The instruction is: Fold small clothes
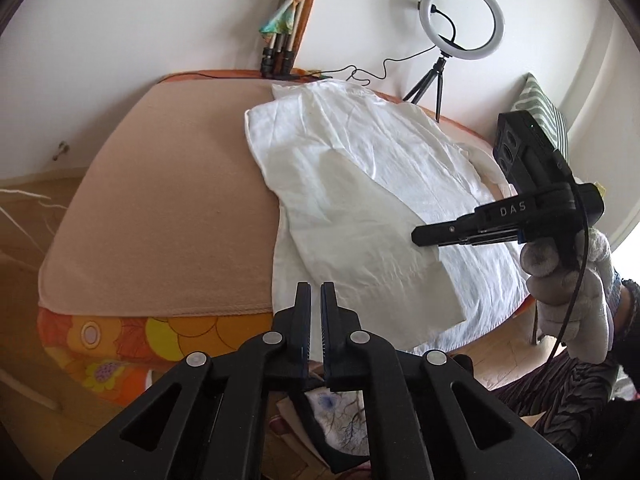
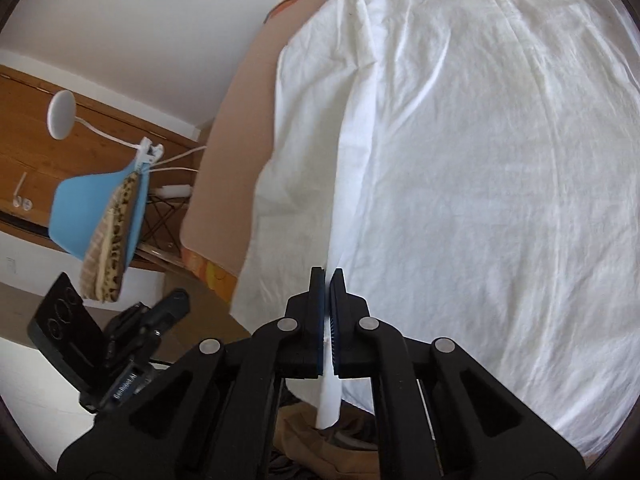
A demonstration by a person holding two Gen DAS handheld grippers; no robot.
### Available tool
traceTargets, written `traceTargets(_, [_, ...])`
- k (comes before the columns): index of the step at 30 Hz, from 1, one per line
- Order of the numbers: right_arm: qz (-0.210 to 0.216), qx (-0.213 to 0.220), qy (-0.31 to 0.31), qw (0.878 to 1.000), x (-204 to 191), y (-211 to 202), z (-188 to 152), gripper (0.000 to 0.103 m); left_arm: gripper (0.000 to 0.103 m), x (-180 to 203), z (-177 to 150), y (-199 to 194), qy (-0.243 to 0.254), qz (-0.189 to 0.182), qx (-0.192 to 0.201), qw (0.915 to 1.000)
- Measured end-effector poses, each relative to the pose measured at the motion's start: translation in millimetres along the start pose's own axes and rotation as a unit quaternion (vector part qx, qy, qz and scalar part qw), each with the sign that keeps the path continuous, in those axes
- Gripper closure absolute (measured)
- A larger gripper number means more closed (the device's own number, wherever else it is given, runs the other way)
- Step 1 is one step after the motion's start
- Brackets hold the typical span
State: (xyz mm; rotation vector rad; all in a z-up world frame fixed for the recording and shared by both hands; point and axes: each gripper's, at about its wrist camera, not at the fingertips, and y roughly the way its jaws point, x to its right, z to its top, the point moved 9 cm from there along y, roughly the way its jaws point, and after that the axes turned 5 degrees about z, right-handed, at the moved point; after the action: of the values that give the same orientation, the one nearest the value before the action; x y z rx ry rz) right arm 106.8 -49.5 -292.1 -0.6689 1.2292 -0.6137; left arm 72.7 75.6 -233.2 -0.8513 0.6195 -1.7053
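A white garment (image 1: pixel 360 184) lies spread on the right half of a table under a tan cloth (image 1: pixel 160 216). One side is folded over toward the middle. My left gripper (image 1: pixel 316 292) hovers at the garment's near left edge, jaws almost together with a thin gap and nothing between them. My right gripper (image 2: pixel 328 280) is shut on a raised fold of the white garment (image 2: pixel 480 160), which hangs below the jaws. It also shows in the left wrist view (image 1: pixel 420 236) above the garment's right part, held by a gloved hand.
A ring light on a tripod (image 1: pixel 460 24) and a doll figure (image 1: pixel 284 12) stand at the table's far edge. A flowered orange tablecloth (image 1: pixel 160 332) shows at the near edge. A blue chair (image 2: pixel 96 212) and white lamp (image 2: pixel 60 114) stand left of the table.
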Motion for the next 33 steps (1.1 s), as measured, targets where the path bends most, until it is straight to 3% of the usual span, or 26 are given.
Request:
traceTargets(2, [-0.048,-0.014,-0.019,0.999,7.3,0.4,-4.3,0.098,0.097,-1.6,-4.1,5.2,0.005,0.014,-0.008,0.9998])
traceTargets(4, [-0.152,0.021,-0.087,0.984,8.6,-14.9,-1.7,0.092,0.096,-0.9,-3.9,9.1,0.013,0.024,-0.012,0.9996])
traceTargets(5, [-0.159,0.036,-0.120,0.979,-1.0,-20.9,-3.5,0.092,0.096,-3.6,-3.0,9.8,0.013,0.031,-0.010,0.9994])
traceTargets(7, [-0.131,0.041,-0.165,0.977,-29.0,-24.2,-12.1,0.086,0.095,-10.9,-3.0,10.4,0.005,0.037,-0.009,0.9993])
traceTargets(10, [-0.102,0.010,-0.210,0.972,-66.6,-1.4,-30.3,0.077,0.070,-27.9,-3.0,16.3,-0.030,0.044,-0.019,0.9984])
traceTargets(12, [-0.117,-0.004,-0.228,0.967,-84.3,27.8,-35.2,0.069,0.070,-40.3,-2.3,15.6,-0.049,0.055,-0.020,0.9971])
traceTargets(17, [-0.186,-0.036,-0.231,0.954,-82.2,79.5,-37.6,0.068,0.070,-53.2,-4.9,9.1,-0.077,0.045,-0.017,0.9958])
traceTargets(20, [-0.231,-0.028,-0.256,0.938,-80.4,84.3,-33.6,0.069,0.070,-53.6,-3.8,5.3,-0.080,0.040,-0.011,0.9959])
traceTargets(22, [-0.213,-0.032,-0.249,0.944,-84.0,86.5,-32.4,0.093,0.070,-51.2,-5.8,6.2,-0.079,0.035,-0.013,0.9962])
traceTargets(25, [-0.173,-0.039,-0.204,0.963,-84.4,85.4,-26.1,0.098,0.070,-45.5,-9.4,10.2,-0.077,0.022,-0.021,0.9966])
traceTargets(28, [-0.070,-0.038,-0.138,0.987,-91.6,76.9,-22.3,0.098,0.070,-38.2,-13.7,14.1,-0.076,0.003,-0.031,0.9966])
traceTargets(31, [-0.045,-0.060,-0.155,0.985,-101.4,68.9,-25.2,0.091,0.070,-34.3,-14.3,21.2,-0.071,0.005,-0.038,0.9968])
traceTargets(33, [-0.040,-0.071,-0.148,0.986,-98.8,58.7,-19.8,0.080,0.070,-30.3,-16.5,30.7,-0.074,-0.003,-0.053,0.9958])
